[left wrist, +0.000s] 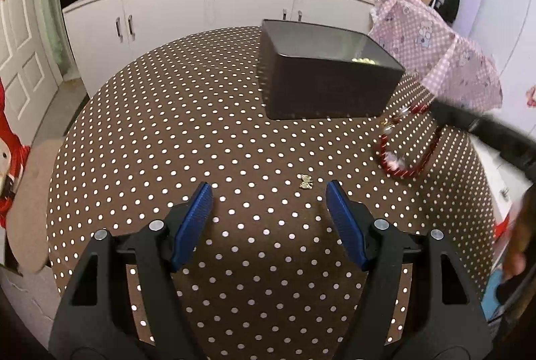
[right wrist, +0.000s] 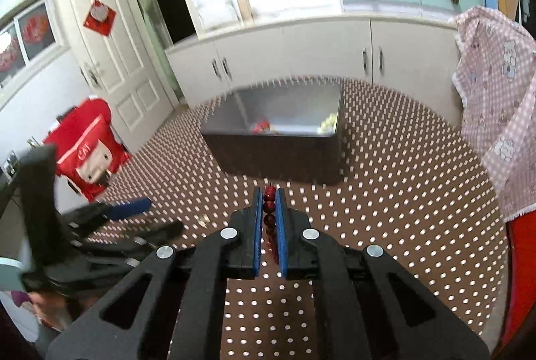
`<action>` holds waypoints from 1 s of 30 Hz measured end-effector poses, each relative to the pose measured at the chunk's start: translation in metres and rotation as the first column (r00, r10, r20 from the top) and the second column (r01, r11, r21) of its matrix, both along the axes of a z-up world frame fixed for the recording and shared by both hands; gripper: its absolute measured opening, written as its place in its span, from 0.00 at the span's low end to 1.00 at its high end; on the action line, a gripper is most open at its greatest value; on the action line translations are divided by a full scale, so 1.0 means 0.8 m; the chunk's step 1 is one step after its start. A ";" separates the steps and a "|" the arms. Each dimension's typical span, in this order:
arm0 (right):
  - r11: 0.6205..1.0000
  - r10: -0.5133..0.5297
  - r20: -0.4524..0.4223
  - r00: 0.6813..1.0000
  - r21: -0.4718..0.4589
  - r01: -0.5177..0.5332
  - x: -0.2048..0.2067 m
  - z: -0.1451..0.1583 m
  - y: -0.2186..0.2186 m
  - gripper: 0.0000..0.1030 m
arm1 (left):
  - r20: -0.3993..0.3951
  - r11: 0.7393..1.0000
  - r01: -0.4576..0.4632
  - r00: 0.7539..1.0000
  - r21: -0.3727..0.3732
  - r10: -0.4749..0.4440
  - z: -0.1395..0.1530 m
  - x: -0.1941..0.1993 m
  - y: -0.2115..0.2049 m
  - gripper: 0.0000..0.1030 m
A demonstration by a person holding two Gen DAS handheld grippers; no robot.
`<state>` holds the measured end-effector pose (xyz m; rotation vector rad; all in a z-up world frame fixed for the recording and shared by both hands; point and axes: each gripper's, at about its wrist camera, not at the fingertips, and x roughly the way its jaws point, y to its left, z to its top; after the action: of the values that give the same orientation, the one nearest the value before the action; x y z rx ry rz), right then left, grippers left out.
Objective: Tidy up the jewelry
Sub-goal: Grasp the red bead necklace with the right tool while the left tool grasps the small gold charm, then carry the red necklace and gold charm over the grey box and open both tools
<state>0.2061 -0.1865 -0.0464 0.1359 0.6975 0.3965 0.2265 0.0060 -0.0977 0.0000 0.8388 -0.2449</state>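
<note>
Presently, the left gripper (left wrist: 269, 192) stood wide open and empty above the dotted tablecloth (left wrist: 174, 132), with a small gold charm (left wrist: 305, 182) lying on the cloth just ahead of its fingertips, nearer the right-hand pad. Ahead of that tool and slightly to its right sat the dark box (left wrist: 321, 85), open at the top, with pale beads visible inside. Further right, the red bead bracelet (left wrist: 407, 142) hung as a loop with its lower end still at the cloth, its upper end caught by the right gripper (right wrist: 269, 192). In the right wrist view the blue pads were closed narrow on a run of the red beads, which sat in line between the fingers; the box lay straight ahead of the tips, already holding a red item and pale beads. The step in hand appeared to be carrying the bracelet to the box. To do it well, the grip should be kept firm, the loop raised clear of the box wall before travelling forward, and release delayed until the hanging beads were over the interior.
</note>
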 end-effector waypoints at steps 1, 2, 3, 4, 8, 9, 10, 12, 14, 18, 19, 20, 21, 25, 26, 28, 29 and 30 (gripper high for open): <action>1.000 -0.001 0.006 1.000 0.003 0.001 -0.002 0.004 -0.003 0.06 | 0.000 1.000 0.003 1.000 0.004 -0.003 -0.001 0.000 -0.002 0.68; 1.000 -0.004 0.011 1.000 0.006 0.004 -0.009 0.006 -0.002 0.06 | -0.002 1.000 0.006 1.000 0.004 -0.006 -0.002 0.001 -0.004 0.68; 1.000 -0.013 0.019 1.000 0.012 0.012 -0.012 0.009 -0.006 0.06 | -0.006 1.000 0.010 1.000 0.005 -0.010 -0.003 0.002 -0.006 0.68; 1.000 -0.016 0.018 1.000 0.013 0.015 -0.013 0.009 -0.009 0.06 | -0.005 1.000 0.012 1.000 0.012 -0.012 -0.004 0.002 -0.009 0.68; 0.999 -0.028 0.008 1.000 0.020 0.028 -0.012 0.005 -0.016 0.06 | -0.011 0.999 0.024 1.000 0.040 -0.023 -0.008 0.005 -0.018 0.63; 0.999 -0.030 0.003 1.000 0.022 0.030 -0.011 0.002 -0.016 0.06 | -0.018 0.999 0.028 0.999 0.043 -0.028 -0.009 0.006 -0.021 0.59; 0.999 -0.031 0.001 1.000 0.022 0.031 -0.011 0.000 -0.016 0.06 | -0.030 0.998 0.034 0.999 0.046 -0.033 -0.012 0.009 -0.023 0.50; 0.999 -0.030 -0.004 1.000 0.023 0.030 -0.010 -0.003 -0.015 0.06 | -0.047 0.998 0.041 0.998 0.051 -0.039 -0.015 0.014 -0.027 0.47; 1.000 -0.025 -0.007 1.000 0.019 0.025 -0.007 -0.005 -0.013 0.06 | -0.045 0.998 0.046 0.998 0.041 -0.044 -0.013 0.017 -0.029 0.42; 1.000 -0.017 -0.011 1.000 0.021 0.017 -0.005 -0.008 -0.011 0.06 | -0.046 0.997 0.047 0.998 0.059 -0.044 -0.014 0.027 -0.033 0.34; 1.000 -0.017 -0.010 1.000 0.021 0.017 -0.005 -0.008 -0.011 0.06 | -0.043 0.997 0.047 0.998 0.069 -0.044 -0.014 0.028 -0.035 0.28; 1.000 -0.017 -0.009 1.000 0.021 0.017 -0.005 -0.008 -0.011 0.06 | -0.041 0.996 0.048 0.998 0.076 -0.045 -0.013 0.027 -0.037 0.20; 1.000 -0.017 -0.010 1.000 0.023 0.017 -0.004 -0.008 -0.011 0.06 | -0.039 0.995 0.052 0.998 0.081 -0.049 -0.013 0.027 -0.039 0.17; 0.999 -0.012 -0.011 1.000 0.036 0.012 -0.005 -0.008 -0.011 0.06 | -0.037 0.996 0.058 0.998 0.065 -0.056 -0.013 0.025 -0.037 0.07; 0.999 -0.011 -0.009 1.000 0.040 0.012 -0.005 -0.008 -0.011 0.06 | -0.034 0.997 0.055 0.998 0.053 -0.053 -0.012 0.025 -0.035 0.07; 0.999 -0.011 -0.004 1.000 0.040 0.011 -0.004 -0.005 -0.014 0.06 | -0.006 0.999 0.041 0.999 0.014 -0.041 -0.005 0.021 -0.028 0.07; 0.999 -0.010 0.002 1.000 0.044 0.010 -0.003 0.000 -0.015 0.06 | 0.004 0.999 0.039 0.999 0.005 -0.039 -0.001 0.019 -0.025 0.07; 0.999 -0.007 0.007 1.000 0.049 0.007 -0.003 0.002 -0.016 0.06 | 0.018 0.999 0.032 0.999 -0.010 -0.032 0.007 0.017 -0.022 0.07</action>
<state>0.2037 -0.1993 -0.0445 0.1835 0.6807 0.4071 0.2398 -0.0115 -0.0924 0.0057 0.8203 -0.2795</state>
